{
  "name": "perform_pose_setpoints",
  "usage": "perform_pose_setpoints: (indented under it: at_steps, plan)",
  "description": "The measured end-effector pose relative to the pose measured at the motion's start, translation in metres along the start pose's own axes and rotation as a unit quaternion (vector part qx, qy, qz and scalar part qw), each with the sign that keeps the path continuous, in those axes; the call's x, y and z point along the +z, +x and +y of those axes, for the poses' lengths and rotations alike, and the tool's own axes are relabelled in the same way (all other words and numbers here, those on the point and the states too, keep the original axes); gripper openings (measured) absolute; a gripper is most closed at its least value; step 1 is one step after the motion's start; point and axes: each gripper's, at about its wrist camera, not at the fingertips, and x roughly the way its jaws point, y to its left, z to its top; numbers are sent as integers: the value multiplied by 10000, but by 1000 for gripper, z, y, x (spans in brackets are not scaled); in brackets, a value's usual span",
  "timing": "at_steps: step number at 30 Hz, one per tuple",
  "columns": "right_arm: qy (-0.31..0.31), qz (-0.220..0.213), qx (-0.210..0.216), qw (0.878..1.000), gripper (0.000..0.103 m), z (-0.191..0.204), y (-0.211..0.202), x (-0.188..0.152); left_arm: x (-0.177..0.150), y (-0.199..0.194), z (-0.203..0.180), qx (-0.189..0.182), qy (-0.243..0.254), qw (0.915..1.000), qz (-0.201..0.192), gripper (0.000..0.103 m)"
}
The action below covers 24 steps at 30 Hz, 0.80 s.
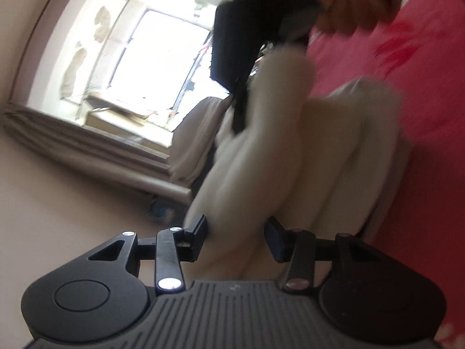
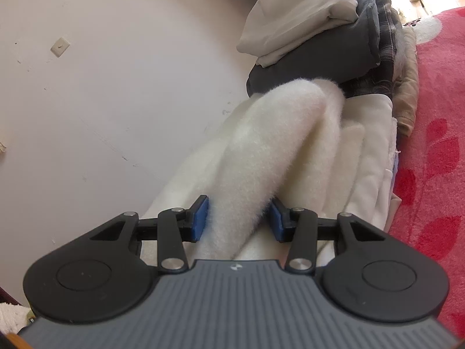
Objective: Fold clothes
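Right claw (image 2: 239,219) pinching thick roll of cream-white fluffy fleece garment (image 2: 279,133) between blue pads (image 2: 200,218). Left claw (image 1: 235,240) closed on same fleece, black pads; view blurred by motion.

Risks, judged:
- Bulky pile springy; could squeeze out of either pinch.
- Uneven pull between 2 claws could skew fold.
- Stack of folded beige, dark and plaid clothes (image 2: 319,23) close behind; could get knocked.

Garment: bunched in long ridges, held over pink-red patterned plush blanket (image 2: 430,157), against wall (image 2: 116,87).

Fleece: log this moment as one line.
left claw: shut on fleece | right claw: shut on fleece | beyond: folded pile | below: red blanket
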Motion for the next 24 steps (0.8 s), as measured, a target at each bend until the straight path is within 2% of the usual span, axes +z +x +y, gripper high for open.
perform_pose_setpoints:
  at_steps: [2,7,11,13,15,17,18,19,21,24]
  plan:
    - [-12,4,-33,10000,43,2,1,1,-7,6,0,126,94,9999,-30,54]
    - [-68,10,-111,9999,43,6,3,1,-11,6,1,381,278,9989,24,54]
    - [-33,-10,-92,10000,43,4,3,1,-22,15,4,490,212,9975,469,54]
    - [-24,-13,-89,10000,43,4,3,1,-31,28,17,404,-284,9950,865,54]
    - [-24,-10,-54,10000,43,4,4,0,-33,30,33,216,-775,9925,917,54]
    - [-52,-28,-64,10000,44,5,4,0,-31,29,38,228,-840,9928,822,52]
    - [-52,-40,-72,10000,44,5,4,0,-31,29,44,218,-1041,9912,791,50]
    - [-23,-49,-61,10000,44,3,4,0,-32,29,51,189,-1309,9881,791,48]
    - [-2,-55,-46,10000,42,2,4,0,-39,35,74,-7,-2210,9701,999,49]
    - [-110,-10,-18,9999,41,5,7,-2,-54,48,86,-251,-2913,9466,1357,49]
